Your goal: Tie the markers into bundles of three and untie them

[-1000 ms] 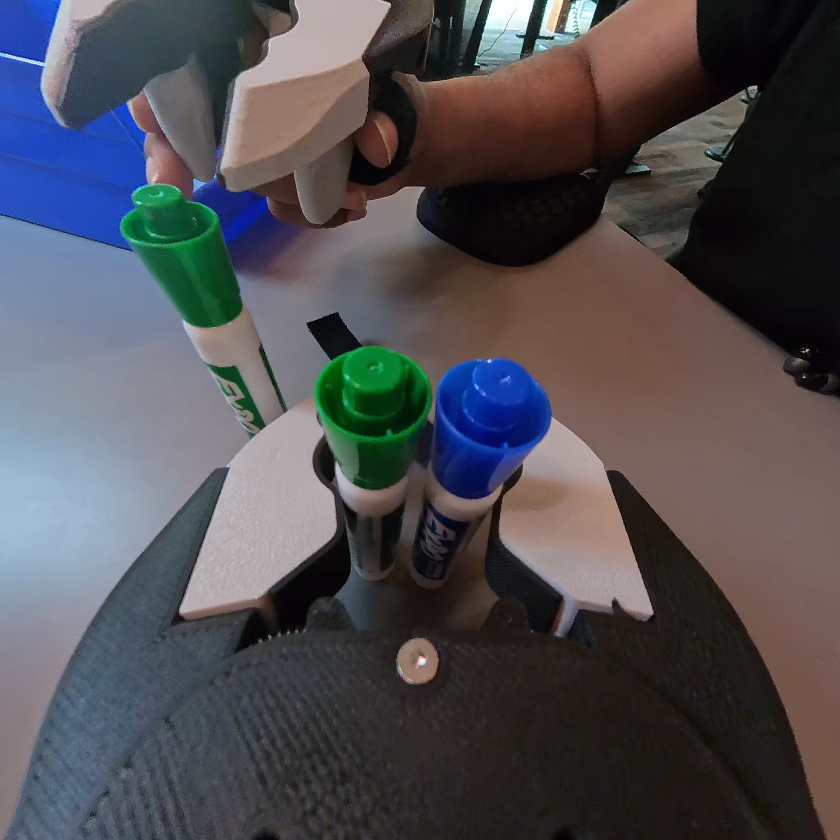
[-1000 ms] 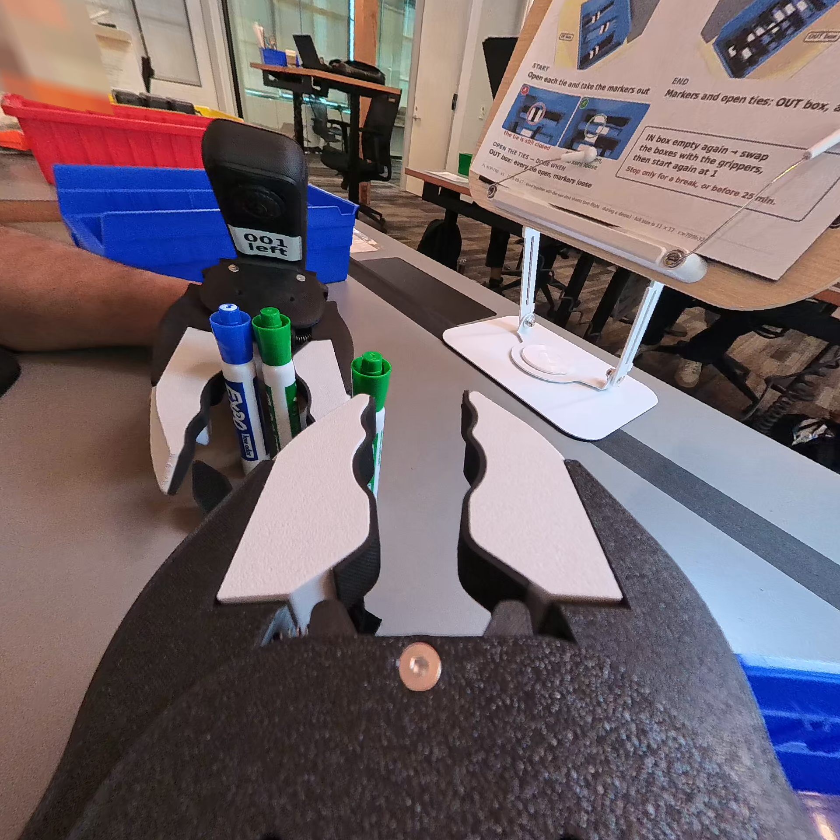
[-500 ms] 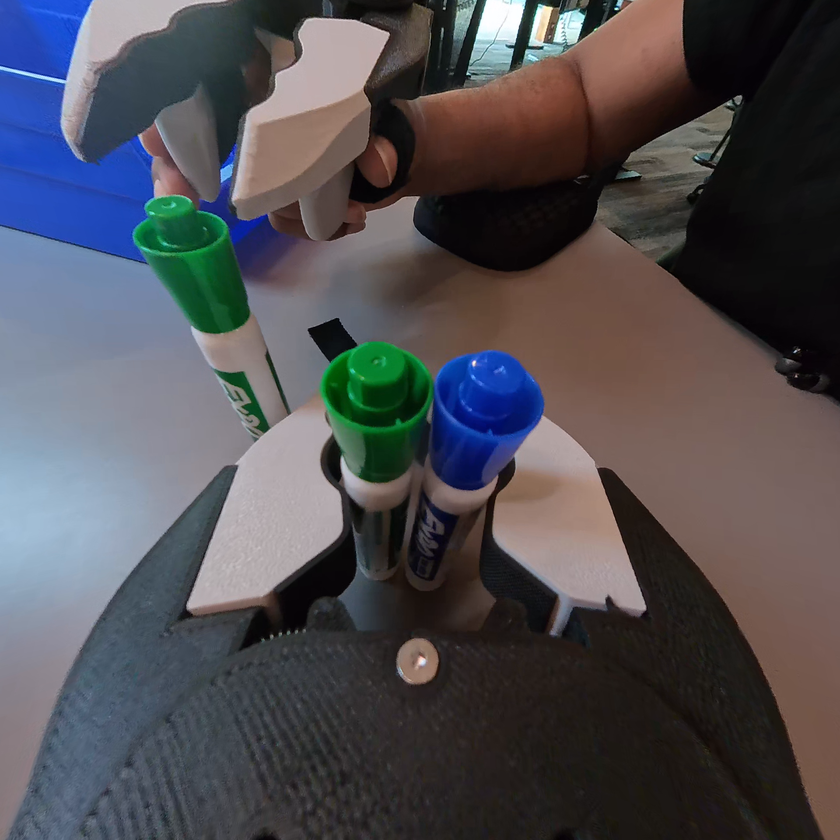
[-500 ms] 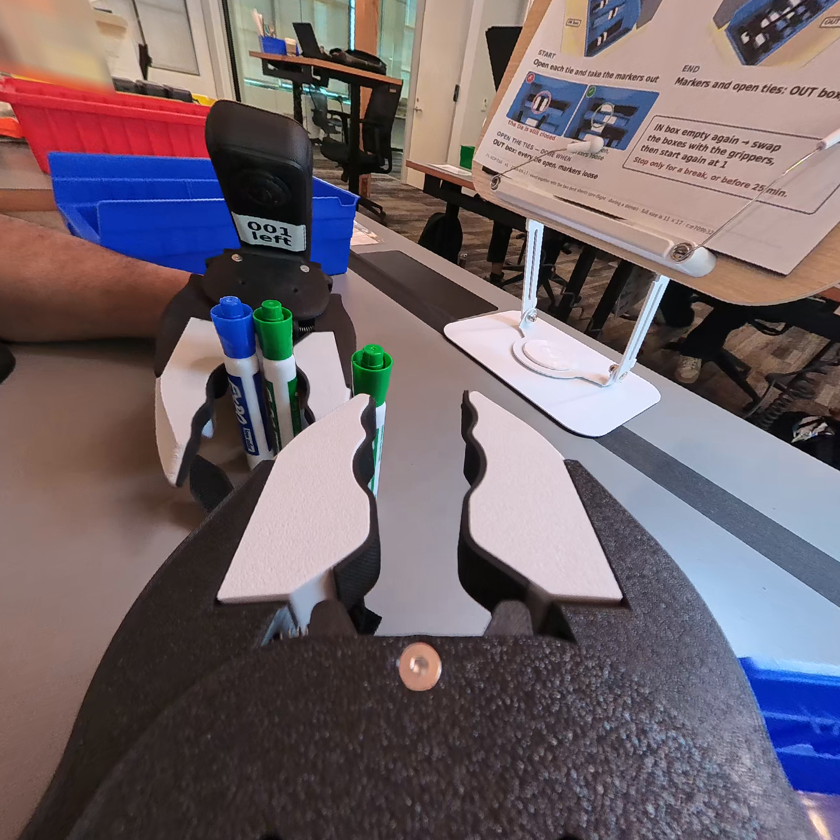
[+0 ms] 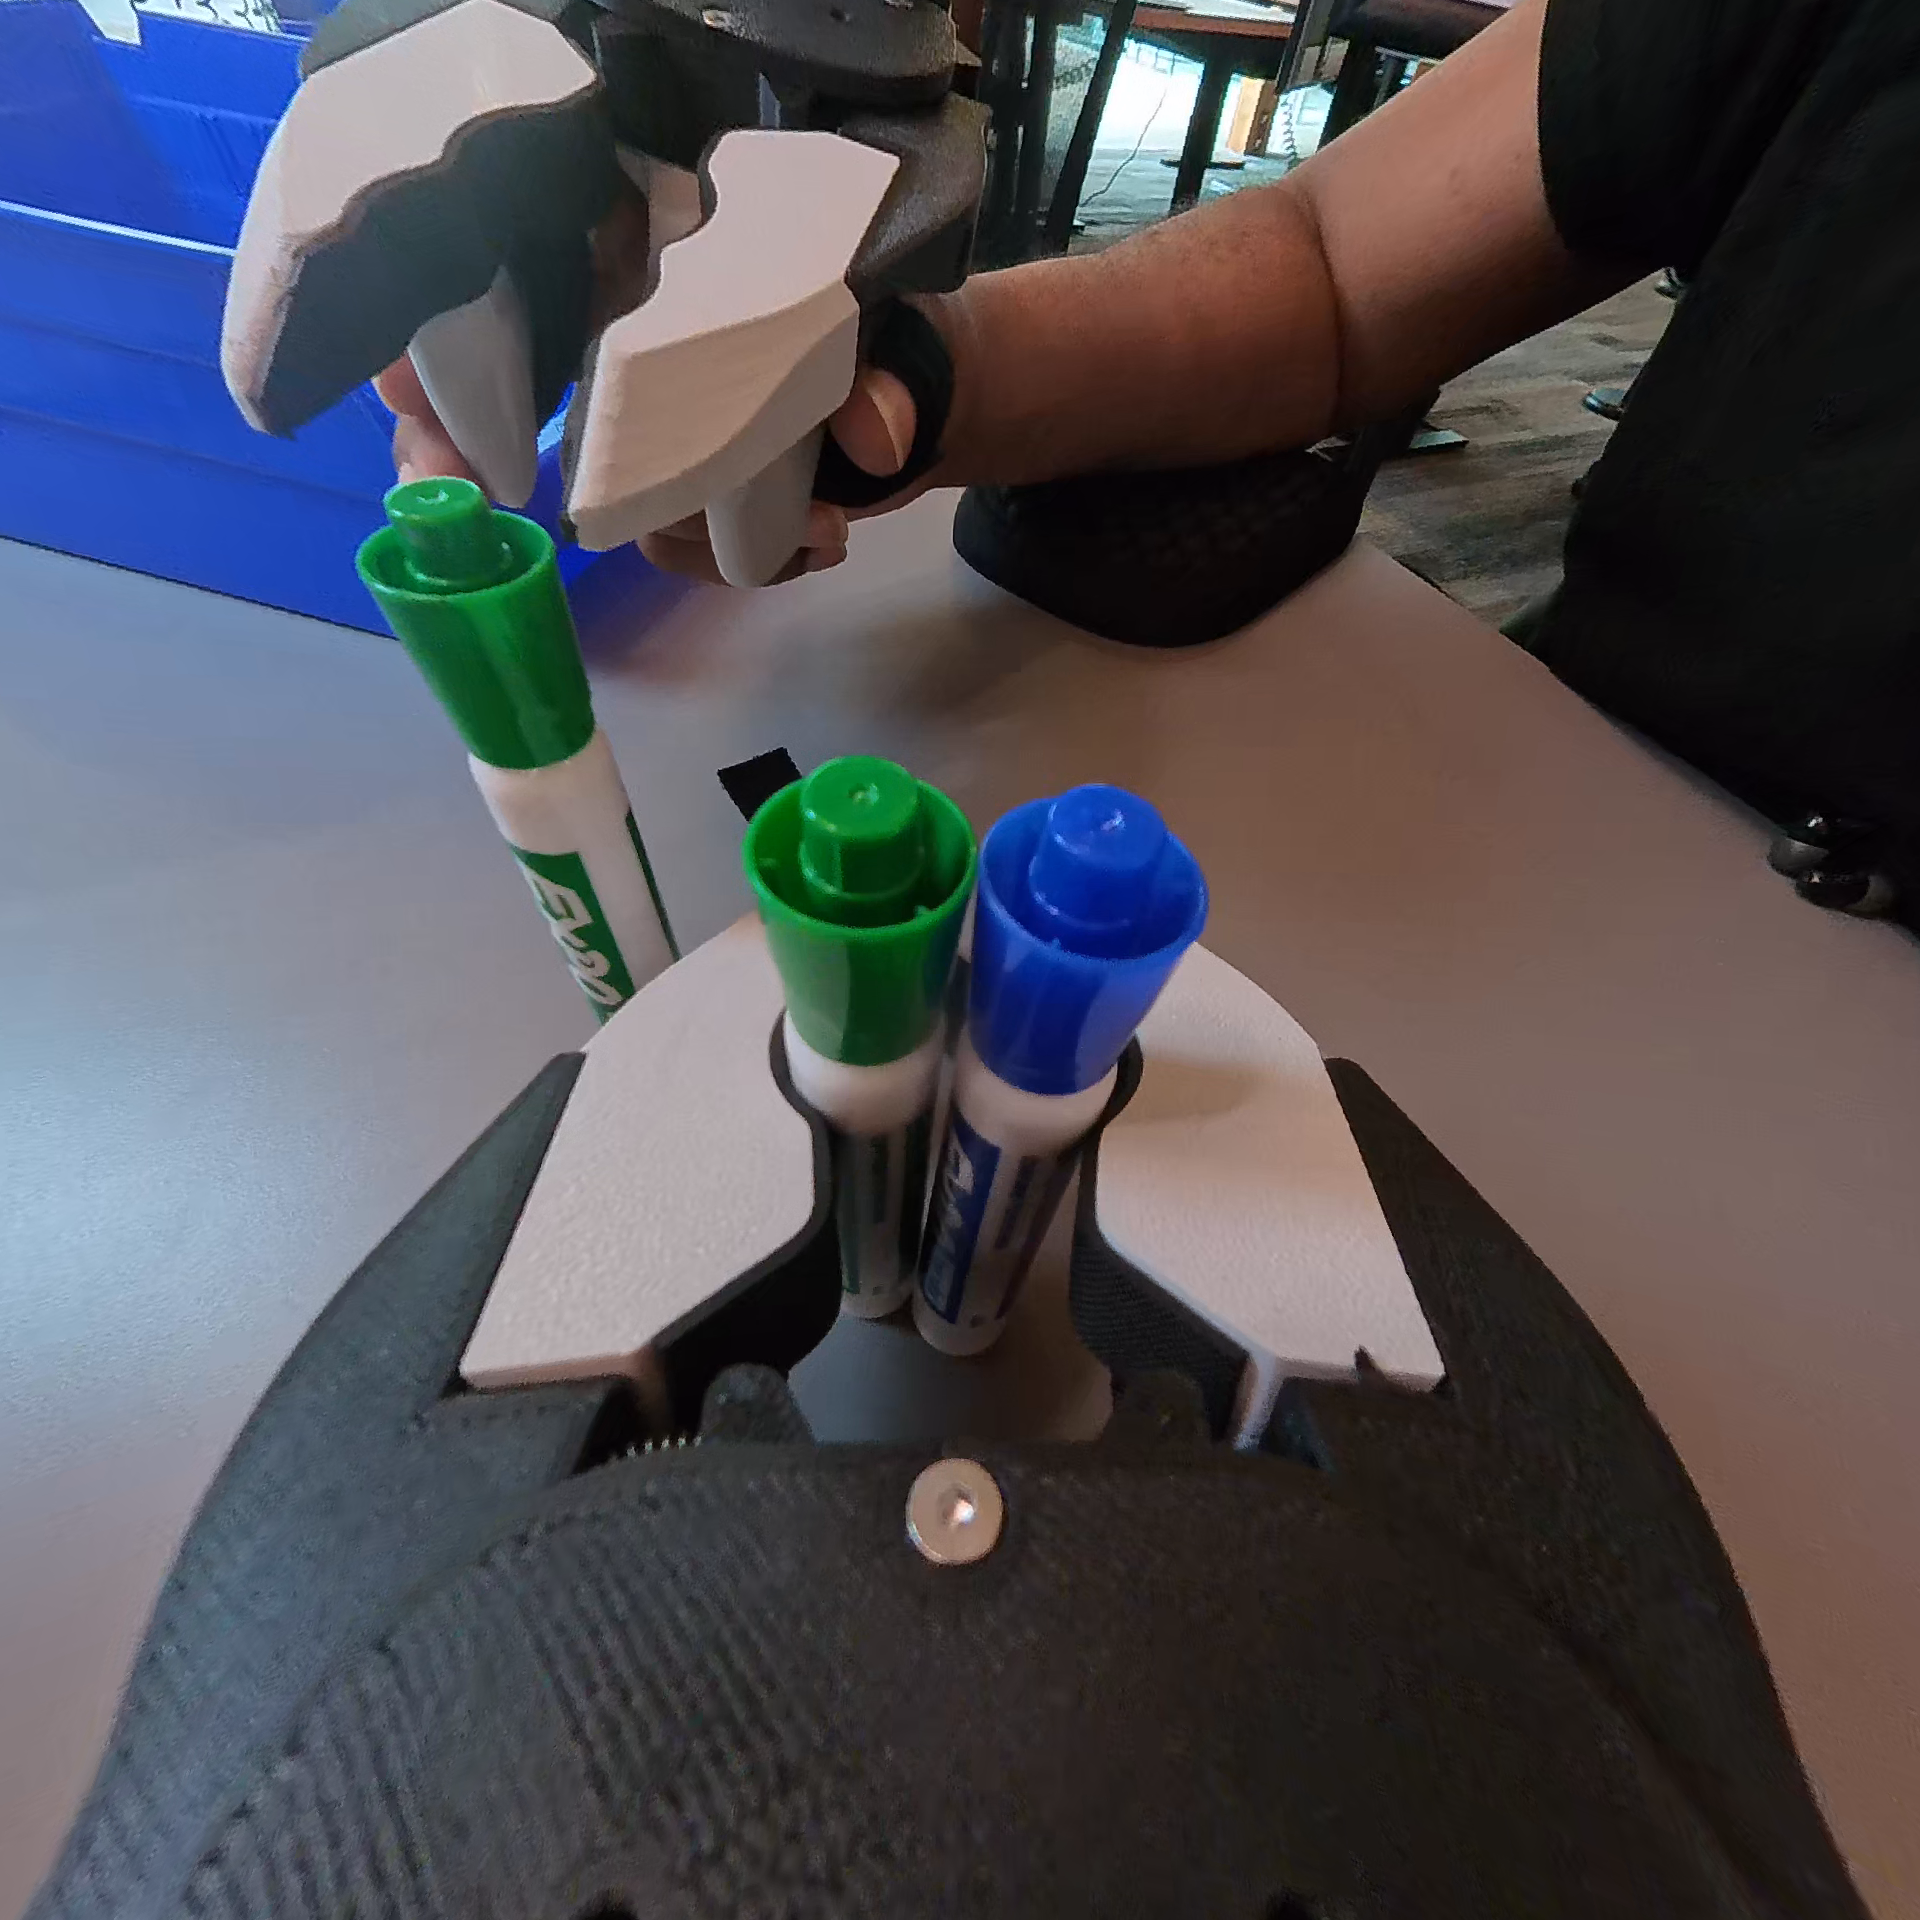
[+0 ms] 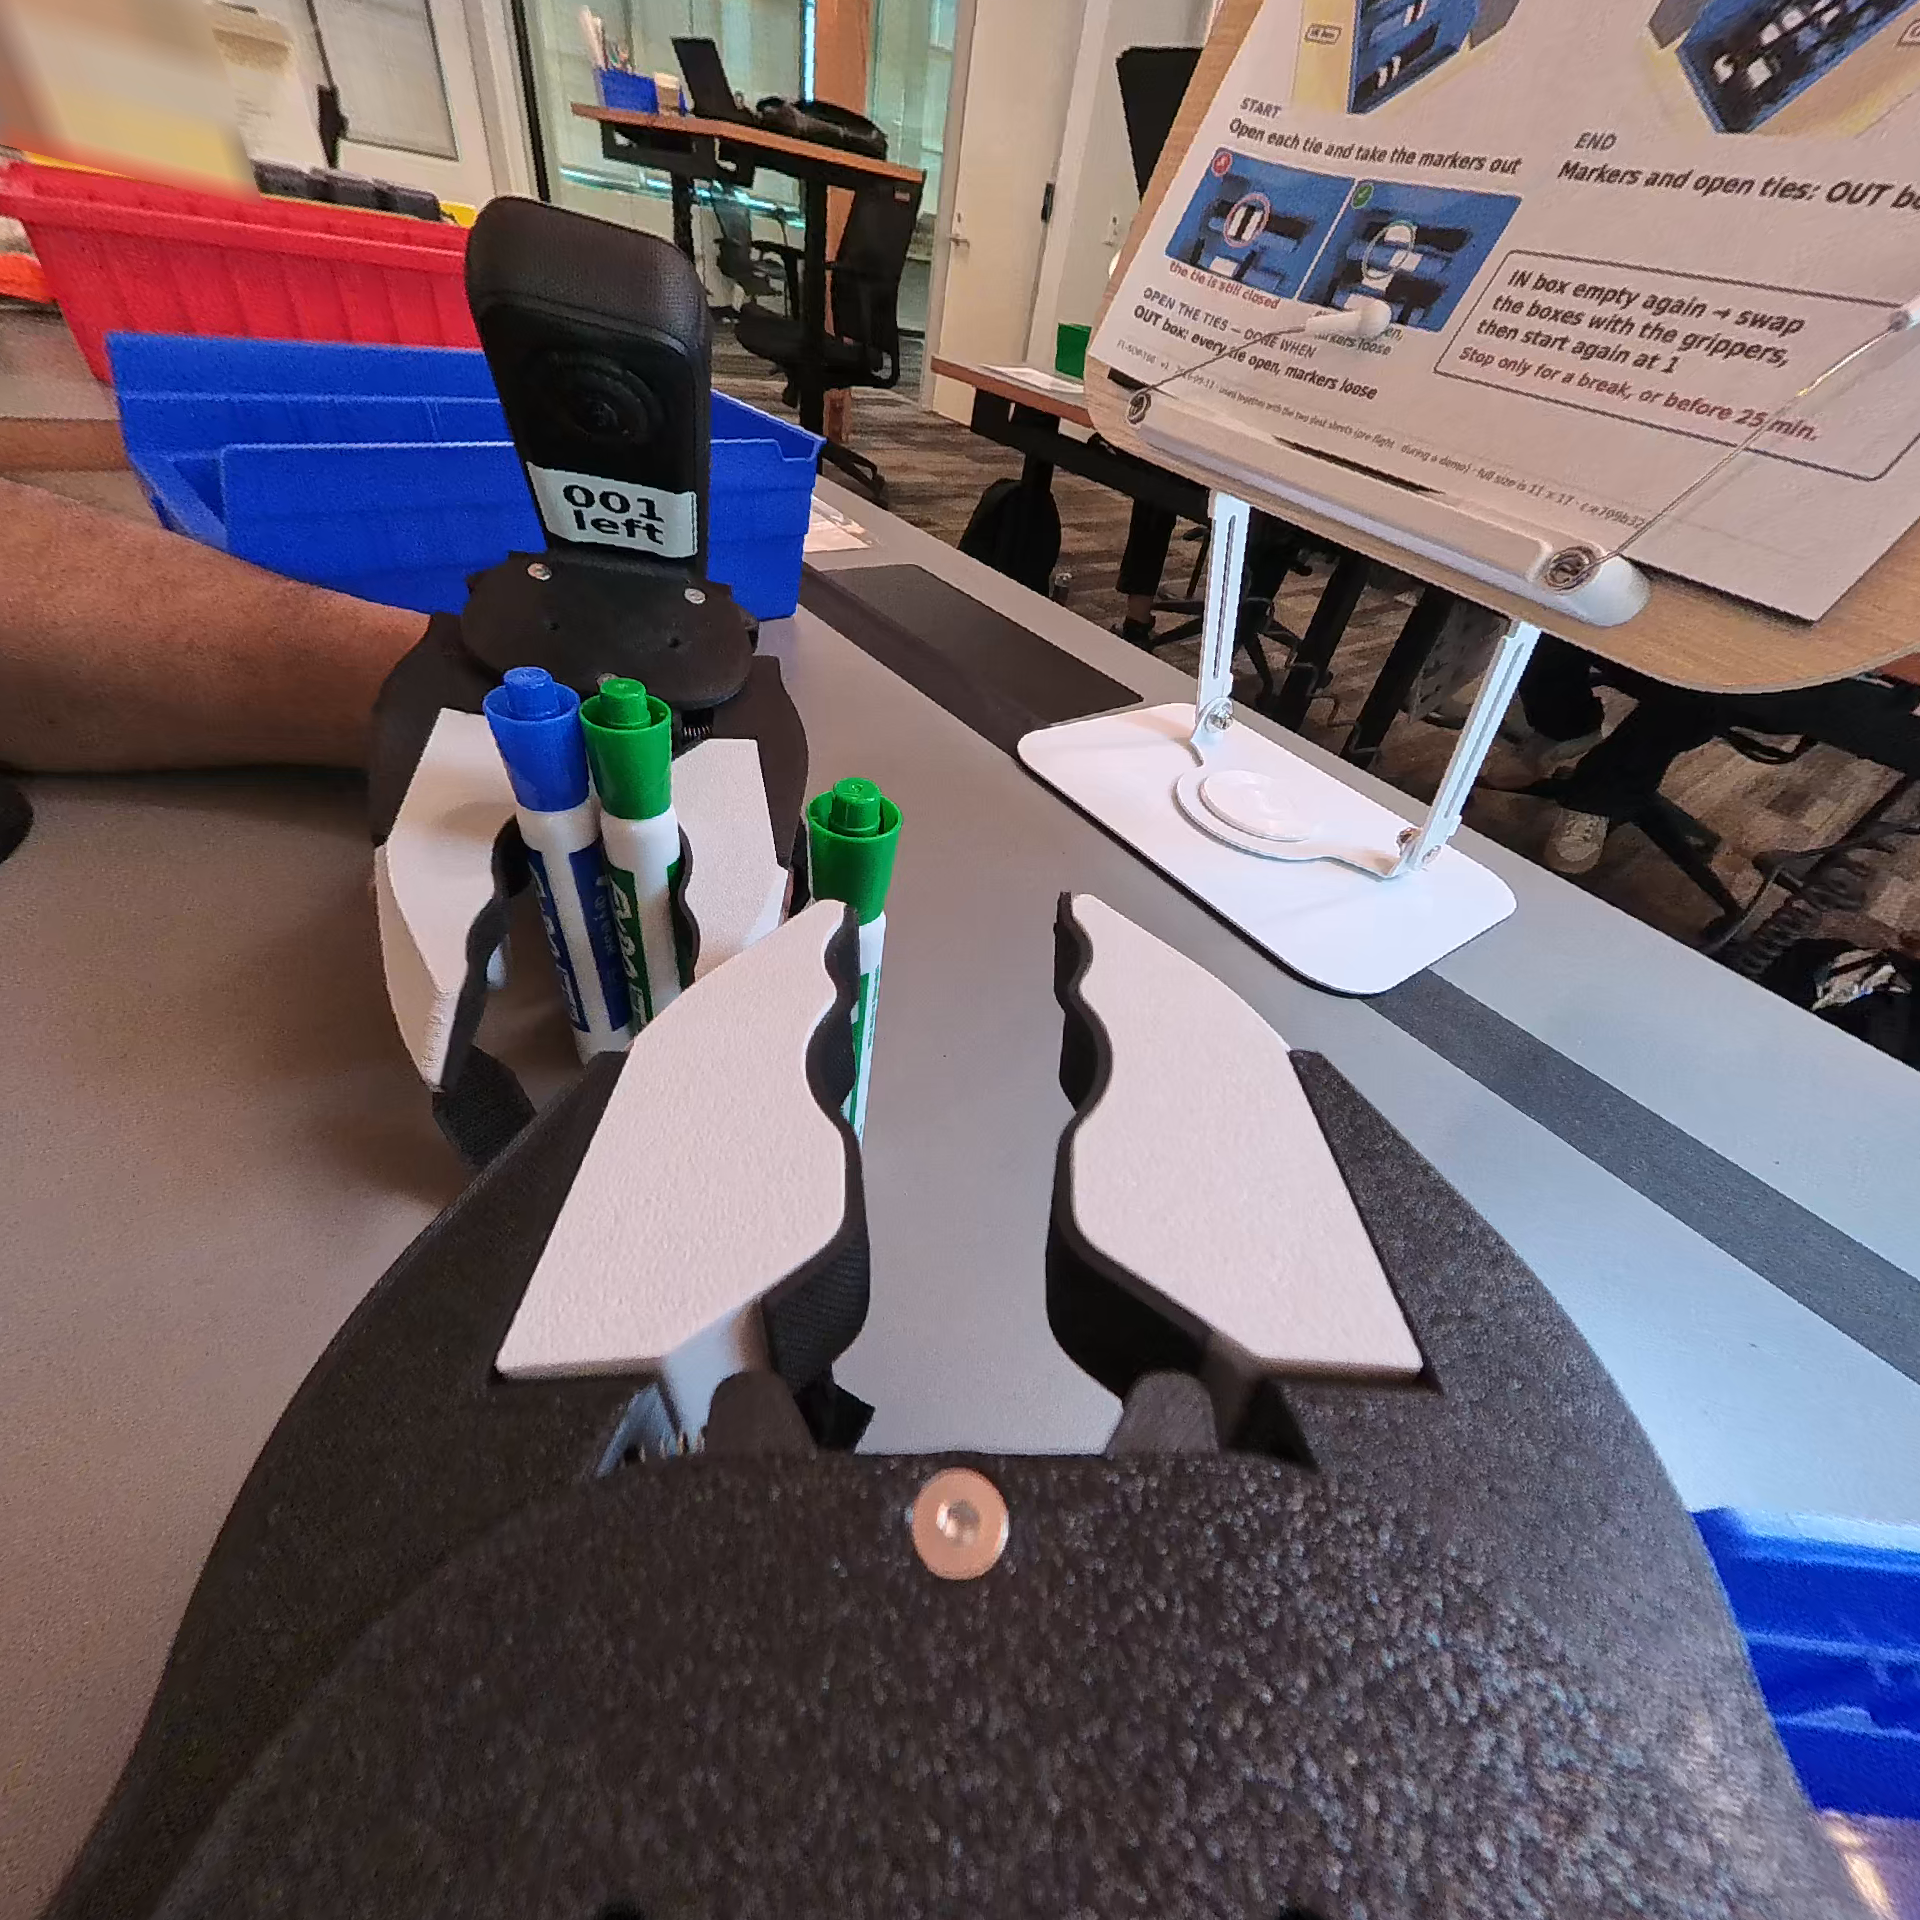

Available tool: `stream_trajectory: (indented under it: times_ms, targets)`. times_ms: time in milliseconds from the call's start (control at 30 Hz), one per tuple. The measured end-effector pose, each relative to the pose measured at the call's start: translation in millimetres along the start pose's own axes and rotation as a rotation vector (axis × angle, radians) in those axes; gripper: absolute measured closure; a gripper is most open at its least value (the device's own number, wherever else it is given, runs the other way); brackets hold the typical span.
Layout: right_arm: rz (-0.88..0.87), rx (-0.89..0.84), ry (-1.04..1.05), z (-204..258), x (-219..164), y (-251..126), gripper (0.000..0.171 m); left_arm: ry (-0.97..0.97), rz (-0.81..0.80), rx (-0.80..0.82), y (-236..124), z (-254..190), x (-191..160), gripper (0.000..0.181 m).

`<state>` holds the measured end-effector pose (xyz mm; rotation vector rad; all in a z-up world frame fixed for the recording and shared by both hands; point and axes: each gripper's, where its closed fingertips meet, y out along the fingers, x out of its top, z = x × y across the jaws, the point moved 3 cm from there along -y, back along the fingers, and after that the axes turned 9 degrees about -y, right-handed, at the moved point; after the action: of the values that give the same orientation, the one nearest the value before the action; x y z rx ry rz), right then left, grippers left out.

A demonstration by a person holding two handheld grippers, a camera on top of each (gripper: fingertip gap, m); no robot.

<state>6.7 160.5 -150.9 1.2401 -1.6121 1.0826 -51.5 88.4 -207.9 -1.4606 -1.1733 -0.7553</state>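
The grey table [image 6: 1195, 727] has lots of bare room on the far side, up to the white stand [image 6: 1278, 873]. A blue bin [image 6: 343, 457] sits behind. The left gripper [image 5: 961, 1049] is squeezed tight on a green marker [image 5: 862, 966] and a blue marker [image 5: 1060, 997]. Both stand straight up, caps on top. They are smooth, round plastic. A second green marker [image 5: 530, 748] stands up by itself just beside them, leaning a little. The right gripper [image 6: 951, 914] hangs near its cap, with bumpy white fingers [image 6: 717, 1122] spread apart and holding nothing.
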Motion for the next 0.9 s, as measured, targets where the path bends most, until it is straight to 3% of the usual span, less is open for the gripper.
stream_trajectory:
  times_ms: [300, 500, 900]
  targets:
    - [-0.005, 0.001, -0.002, 0.5, 0.6, -0.2, 0.135, -0.004, -0.003, -0.003, -0.2, 0.1, 0.4, 0.130]
    - [-0.079, 0.081, -0.047, 17.1, 26.7, -7.2, 0.134, 0.007, -0.005, -0.022, 0.2, -1.4, 1.0, 0.126]
    - [-0.107, 0.113, -0.014, 22.6, 34.5, -7.5, 0.134, -0.001, -0.148, -0.199, -8.5, -8.4, 16.8, 0.127]
